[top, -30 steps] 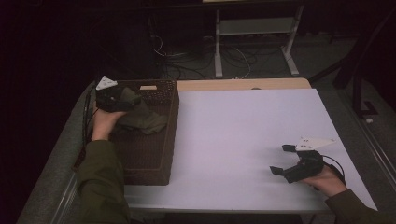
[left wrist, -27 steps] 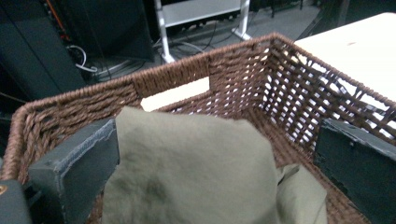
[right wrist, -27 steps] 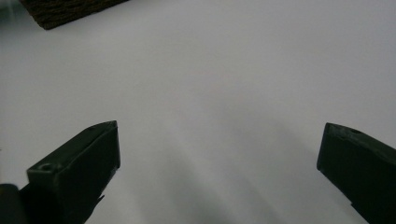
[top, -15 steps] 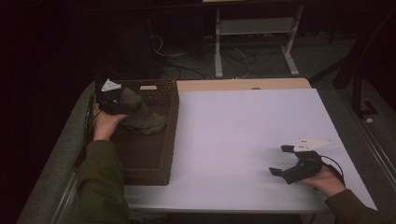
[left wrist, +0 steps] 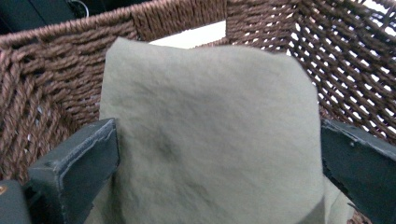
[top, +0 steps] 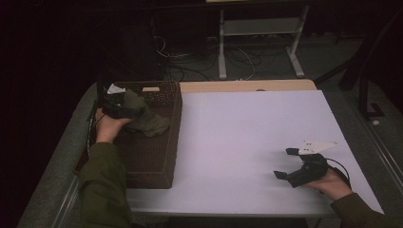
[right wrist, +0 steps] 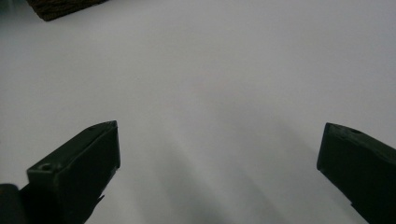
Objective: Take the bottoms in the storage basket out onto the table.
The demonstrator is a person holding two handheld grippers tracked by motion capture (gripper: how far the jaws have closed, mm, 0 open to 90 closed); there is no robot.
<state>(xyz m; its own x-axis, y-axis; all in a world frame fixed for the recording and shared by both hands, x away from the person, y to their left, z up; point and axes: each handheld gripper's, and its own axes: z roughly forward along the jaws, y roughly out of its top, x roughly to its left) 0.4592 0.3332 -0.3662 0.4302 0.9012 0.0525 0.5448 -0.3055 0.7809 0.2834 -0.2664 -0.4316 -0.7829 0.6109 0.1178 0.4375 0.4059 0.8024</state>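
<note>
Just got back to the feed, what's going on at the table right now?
A person works with a gripper in each hand. The left gripper is inside the far end of the wicker basket, its jaws set wide around an olive cloth that bulges between them; whether they actually pinch it is unclear. The right gripper rests open and empty on the white table, well away from the basket.

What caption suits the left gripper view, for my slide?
Left gripper, jaws wide, straddles an olive cloth inside the wicker basket.
</note>
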